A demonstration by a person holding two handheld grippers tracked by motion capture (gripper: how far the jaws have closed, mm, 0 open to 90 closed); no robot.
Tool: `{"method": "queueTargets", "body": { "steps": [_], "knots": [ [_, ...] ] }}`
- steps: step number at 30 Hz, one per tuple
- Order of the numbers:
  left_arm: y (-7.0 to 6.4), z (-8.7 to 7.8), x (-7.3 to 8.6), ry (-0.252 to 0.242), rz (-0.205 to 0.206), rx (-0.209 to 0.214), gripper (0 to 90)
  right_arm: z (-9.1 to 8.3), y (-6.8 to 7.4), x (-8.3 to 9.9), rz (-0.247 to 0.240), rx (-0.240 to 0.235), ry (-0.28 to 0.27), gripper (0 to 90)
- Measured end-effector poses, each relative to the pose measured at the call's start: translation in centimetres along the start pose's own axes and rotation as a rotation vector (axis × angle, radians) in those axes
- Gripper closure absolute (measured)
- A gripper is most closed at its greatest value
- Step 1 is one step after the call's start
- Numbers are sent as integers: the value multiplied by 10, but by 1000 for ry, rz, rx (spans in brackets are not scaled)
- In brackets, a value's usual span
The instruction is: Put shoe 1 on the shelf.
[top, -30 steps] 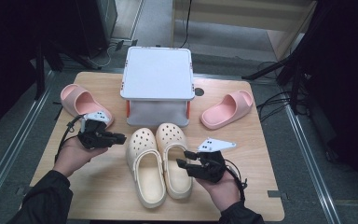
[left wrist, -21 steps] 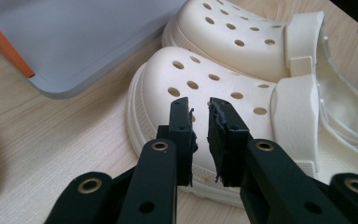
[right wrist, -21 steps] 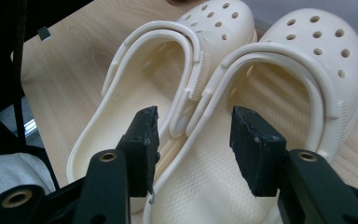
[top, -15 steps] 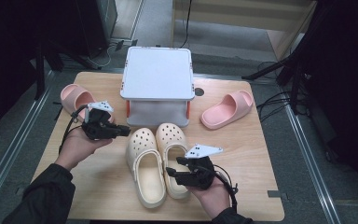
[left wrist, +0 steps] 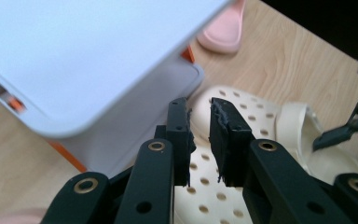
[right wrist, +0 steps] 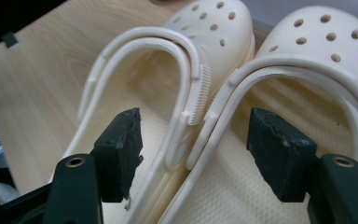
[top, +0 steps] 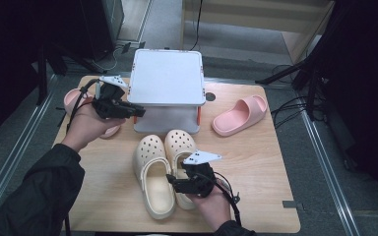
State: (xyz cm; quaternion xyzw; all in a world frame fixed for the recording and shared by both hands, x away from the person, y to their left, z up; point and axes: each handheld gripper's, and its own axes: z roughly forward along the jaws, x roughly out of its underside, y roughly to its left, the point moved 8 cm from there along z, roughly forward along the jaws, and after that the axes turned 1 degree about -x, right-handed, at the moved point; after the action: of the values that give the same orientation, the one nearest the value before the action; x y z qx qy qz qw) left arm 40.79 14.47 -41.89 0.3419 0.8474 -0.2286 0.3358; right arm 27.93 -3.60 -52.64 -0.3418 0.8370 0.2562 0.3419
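We logged a pair of cream clogs (top: 165, 172) just in front of the white box (top: 166, 83). Our right gripper (top: 173, 183) hovered over them, jaws spread wide, straddling both inner straps, holding nothing. Our left gripper (top: 139, 110), nearly closed and empty, sat at the box's left front corner.

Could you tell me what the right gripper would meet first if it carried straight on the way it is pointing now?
Most likely the touching inner rims of the two cream clogs: the right gripper is open, jaws straddling both rims, one jaw over each footbed. Depth is unclear.
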Motion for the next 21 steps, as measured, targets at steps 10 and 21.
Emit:
{"method": "queueTargets", "body": {
  "steps": [10,21],
  "knots": [
    [24,19,-32,7,6,-43,759,30,-5,1,41,30,73,356],
    [34,33,-25,26,-14,-22,766,44,-11,-5,90,67,120,570]
  ]
}}
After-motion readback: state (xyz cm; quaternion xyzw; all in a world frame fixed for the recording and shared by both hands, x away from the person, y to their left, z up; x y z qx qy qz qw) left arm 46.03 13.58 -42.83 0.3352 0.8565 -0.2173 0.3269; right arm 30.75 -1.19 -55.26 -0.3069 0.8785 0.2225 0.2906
